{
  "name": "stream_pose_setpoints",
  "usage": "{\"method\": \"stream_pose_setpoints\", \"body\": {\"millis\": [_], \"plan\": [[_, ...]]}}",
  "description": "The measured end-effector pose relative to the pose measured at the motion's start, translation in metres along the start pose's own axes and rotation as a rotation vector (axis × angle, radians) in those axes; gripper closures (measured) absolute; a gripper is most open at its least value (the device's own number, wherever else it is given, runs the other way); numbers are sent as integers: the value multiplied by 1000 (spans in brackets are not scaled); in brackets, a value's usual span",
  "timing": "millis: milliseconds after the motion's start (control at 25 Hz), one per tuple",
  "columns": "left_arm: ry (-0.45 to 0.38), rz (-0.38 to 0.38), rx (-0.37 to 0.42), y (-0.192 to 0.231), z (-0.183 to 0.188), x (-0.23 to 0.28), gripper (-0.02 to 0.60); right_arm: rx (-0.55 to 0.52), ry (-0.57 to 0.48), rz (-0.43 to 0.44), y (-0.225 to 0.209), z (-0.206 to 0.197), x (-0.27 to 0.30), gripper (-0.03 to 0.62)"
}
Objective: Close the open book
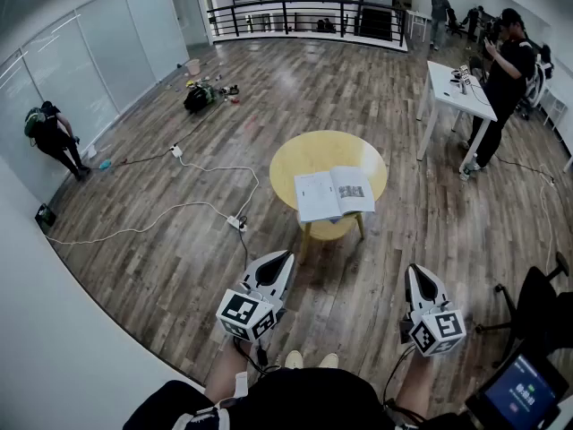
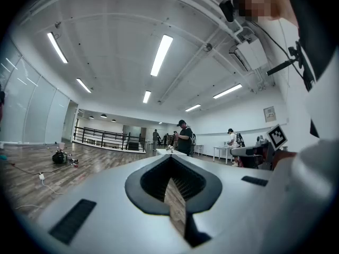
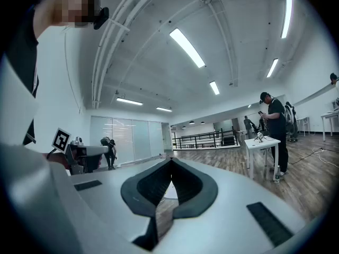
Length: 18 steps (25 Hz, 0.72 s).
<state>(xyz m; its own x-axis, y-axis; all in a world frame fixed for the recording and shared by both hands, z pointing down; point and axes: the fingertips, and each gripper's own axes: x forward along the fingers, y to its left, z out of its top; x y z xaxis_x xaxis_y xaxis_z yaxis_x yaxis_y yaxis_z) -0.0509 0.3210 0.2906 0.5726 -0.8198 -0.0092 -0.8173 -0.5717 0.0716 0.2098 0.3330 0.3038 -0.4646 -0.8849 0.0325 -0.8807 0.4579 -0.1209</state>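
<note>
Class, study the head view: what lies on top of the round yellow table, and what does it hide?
One open book lies on the round yellow table, pages up, toward its near edge. Nothing else shows on top. The tabletop beneath the book is covered.

The book (image 1: 334, 193) lay open and flat on the round yellow table (image 1: 313, 155), towards its near edge. Both white pages faced up, printed in grey, with a dark picture on the right-hand page.

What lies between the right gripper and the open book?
Head view: only bare wooden floor, then the edge of the round yellow table bearing the book.
</note>
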Motion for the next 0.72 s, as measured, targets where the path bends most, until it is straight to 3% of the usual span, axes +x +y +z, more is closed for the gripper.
{"method": "stream_pose_setpoints", "body": {"millis": [440, 720], "plan": [[21, 28, -6, -14, -16, 23, 583, 20, 29, 31, -29, -15, 7, 597], [37, 52, -9, 1, -21, 47, 583, 28, 47, 44, -50, -20, 33, 597]]}}
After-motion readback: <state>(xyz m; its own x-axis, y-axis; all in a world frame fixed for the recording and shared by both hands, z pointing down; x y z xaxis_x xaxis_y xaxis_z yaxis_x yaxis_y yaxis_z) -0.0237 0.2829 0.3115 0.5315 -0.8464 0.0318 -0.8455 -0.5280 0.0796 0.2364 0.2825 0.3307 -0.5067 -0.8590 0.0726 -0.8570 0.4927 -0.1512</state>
